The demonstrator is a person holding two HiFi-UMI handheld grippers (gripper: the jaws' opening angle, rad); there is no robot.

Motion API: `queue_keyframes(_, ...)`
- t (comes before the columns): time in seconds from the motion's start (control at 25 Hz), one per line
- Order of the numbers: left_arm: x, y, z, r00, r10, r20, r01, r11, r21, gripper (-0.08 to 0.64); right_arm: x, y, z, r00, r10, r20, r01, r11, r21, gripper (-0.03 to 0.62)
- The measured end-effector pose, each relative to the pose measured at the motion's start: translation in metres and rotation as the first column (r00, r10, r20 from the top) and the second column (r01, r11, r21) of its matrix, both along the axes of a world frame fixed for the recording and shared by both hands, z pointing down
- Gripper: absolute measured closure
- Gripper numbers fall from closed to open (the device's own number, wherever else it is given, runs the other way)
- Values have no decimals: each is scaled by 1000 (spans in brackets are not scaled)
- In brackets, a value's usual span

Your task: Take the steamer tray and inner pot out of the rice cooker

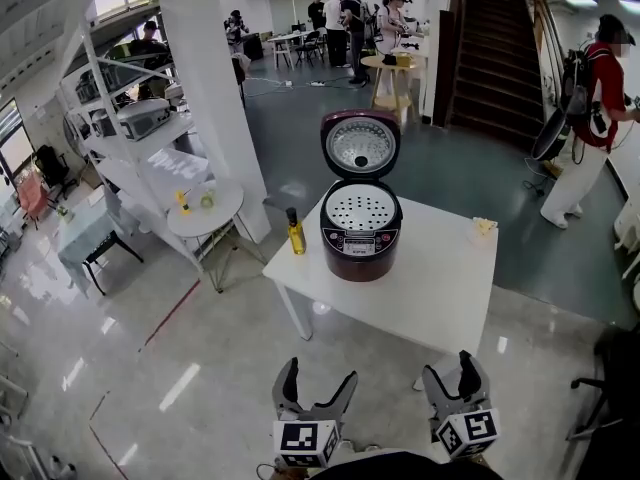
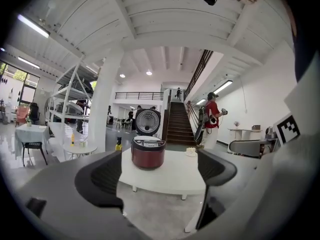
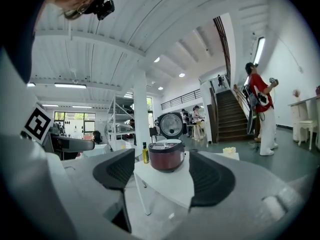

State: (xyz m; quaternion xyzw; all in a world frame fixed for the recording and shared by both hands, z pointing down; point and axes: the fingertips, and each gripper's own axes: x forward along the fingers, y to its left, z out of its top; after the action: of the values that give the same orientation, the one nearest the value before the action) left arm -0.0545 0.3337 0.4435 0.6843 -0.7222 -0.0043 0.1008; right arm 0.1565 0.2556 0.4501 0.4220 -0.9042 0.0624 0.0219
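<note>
Lightness and stiffness are to be expected of the steamer tray (image 1: 361, 208), a pale perforated disc seated in the mouth of the rice cooker (image 1: 361, 240). It is judged smooth and rather slippery, and best taken at its rim on opposite sides. The inner pot is hidden beneath it. It is presumed heavier and thin-walled, to be pinched at its lip once the tray is out. Nothing is seen lying on the tray.

On the white table (image 1: 430, 298), an oil bottle (image 1: 295, 231) of yellow liquid stands just left of the cooker. The cooker itself is set toward the far left corner, with its lid (image 1: 361, 145) raised upright. A small pale object (image 1: 485, 227), too small to be identified, lies by the far right edge.

Nearer the camera and apart from the table, the left gripper (image 1: 319, 372) is held with its jaws spread wide and nothing between them. The right gripper (image 1: 449, 365) is likewise spread and empty.
</note>
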Motion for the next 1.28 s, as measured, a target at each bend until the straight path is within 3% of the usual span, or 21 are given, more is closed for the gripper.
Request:
queue_keyframes(0.08,3,-7,-5,1000,8,15,-8,1000,11,31,3,-7,-1,1000,-1,-21,1,1000,14,231)
queue_keyframes(0.16,7,-14,-6,1000,20,17,-20,1000,15,8,7,-15,0,999,3,-40,-2,1000,23,219)
queue_keyframes(0.4,12,-29,-14,999,-34,-18,35,998,56,3,5,-35,-8,999,-40,20,39,999,30,218)
queue_keyframes(0.52,24,-36,-10,999,-1,-43,3,998,59,4,0,-41,-6,997,-72,26,71,997,30,218)
queue_keyframes(0.72,36,-46,-4,997,55,47,-57,997,41,6,-9,-47,-9,995,-96,-2,96,994,43,218)
queue_keyframes(0.92,21,-71,5,998,61,15,-62,998,25,5,-23,-72,8,994,-108,-5,108,994,10,218)
queue_keyframes(1.08,-5,-101,17,998,55,36,-55,998,10,5,-44,-95,21,993,-112,-42,112,994,1,218)
queue_keyframes(1.28,-43,-149,1,999,35,16,-35,999,42,6,-69,-138,20,996,-85,-35,84,996,-31,218)
